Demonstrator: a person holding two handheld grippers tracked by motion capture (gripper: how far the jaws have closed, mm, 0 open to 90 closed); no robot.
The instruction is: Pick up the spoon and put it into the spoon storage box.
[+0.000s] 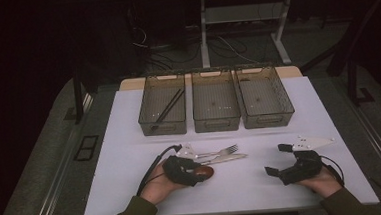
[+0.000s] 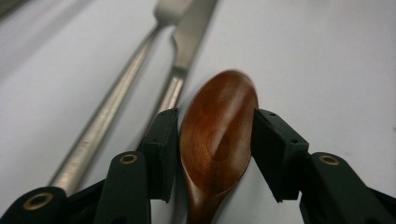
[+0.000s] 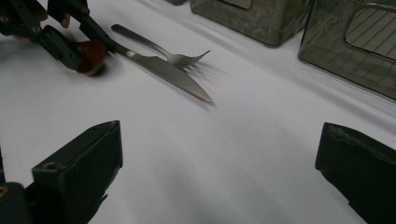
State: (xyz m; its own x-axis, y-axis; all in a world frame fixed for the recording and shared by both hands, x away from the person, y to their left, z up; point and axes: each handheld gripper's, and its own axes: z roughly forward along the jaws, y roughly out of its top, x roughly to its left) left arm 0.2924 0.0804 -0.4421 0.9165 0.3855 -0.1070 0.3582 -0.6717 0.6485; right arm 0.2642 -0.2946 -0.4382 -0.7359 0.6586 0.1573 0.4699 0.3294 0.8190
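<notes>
White table is set with 3 bins at the far edge for sorting; left one holds black chopsticks. Wooden spoon lies just beside knife and fork, its bowl grasped by left gripper for lifting. Right gripper is kept wide apart, idle

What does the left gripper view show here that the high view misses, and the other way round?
Left gripper view: the left gripper's jaws standing at either side of the wooden spoon's bowl. High view: three bins, black chopsticks in the left one, and the right gripper open over bare table. Both: spoon, fork and knife lying together.
</notes>
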